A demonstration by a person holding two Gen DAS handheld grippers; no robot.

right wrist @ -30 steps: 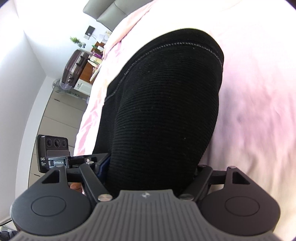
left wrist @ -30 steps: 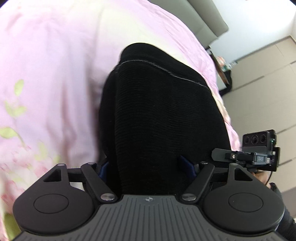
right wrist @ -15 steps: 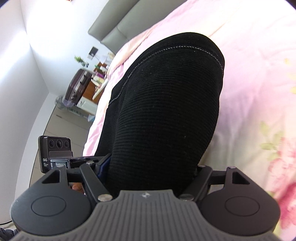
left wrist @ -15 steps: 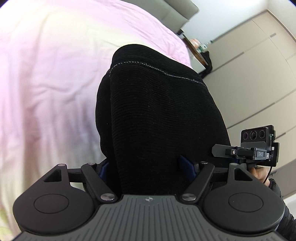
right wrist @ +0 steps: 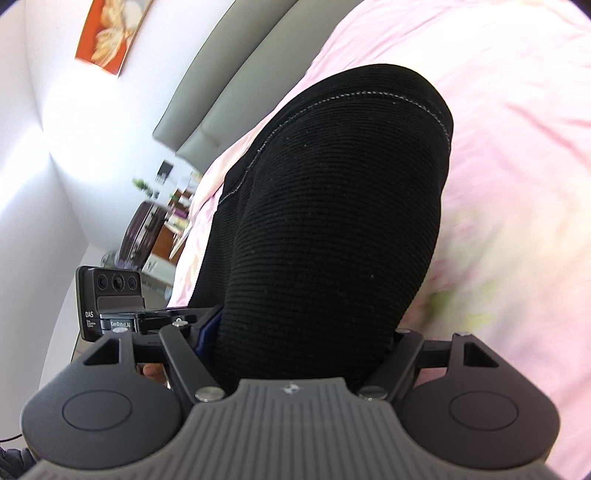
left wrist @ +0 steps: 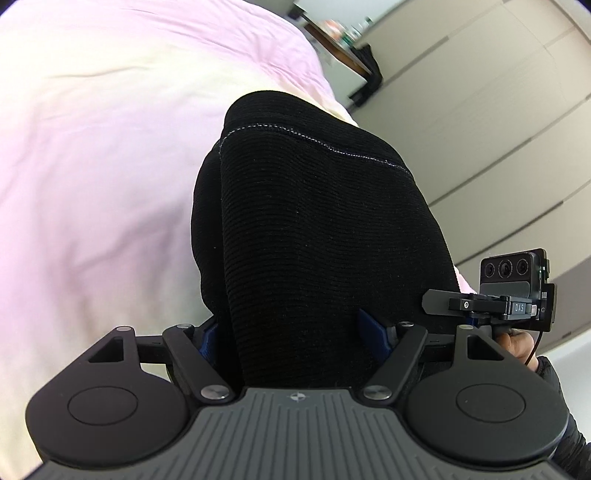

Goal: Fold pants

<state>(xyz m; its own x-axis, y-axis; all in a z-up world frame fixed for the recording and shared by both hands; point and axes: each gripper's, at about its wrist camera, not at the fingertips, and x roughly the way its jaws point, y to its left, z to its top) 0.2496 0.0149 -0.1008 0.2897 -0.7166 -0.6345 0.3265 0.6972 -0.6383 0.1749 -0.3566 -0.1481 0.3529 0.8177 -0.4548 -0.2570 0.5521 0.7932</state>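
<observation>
While both grippers keep their bite on the black knit pants [left wrist: 325,236], the background behind the cloth has swung since a second ago. In the left wrist view the floral part of the pink bedspread [left wrist: 110,184] has slid out of sight, and the pale cabinet doors [left wrist: 480,129] at 2 o'clock now fill much more of the frame. In the right wrist view the grey headboard [right wrist: 229,85] and an orange picture [right wrist: 107,33] at 11 o'clock have come into sight. I judge that both hands are carrying the gathered fabric across the bed together, one edge being brought over for a fold.

The left gripper [left wrist: 295,332] has its jaws spread wide, a thick bundle of pants filling the gap; its blue pads [left wrist: 373,328] press the cloth from either side. The right gripper [right wrist: 303,332] stands likewise, wide apart yet clamped on a fat roll of the same garment, with only one blue pad showing at 9 o'clock. Neither opening has altered.

From each camera the pants bulge forward toward 12 o'clock, stitched hem [right wrist: 369,96] uppermost, over the bedspread. Whether the far end touches the bed is hidden. Next comes laying the carried edge down squarely.
</observation>
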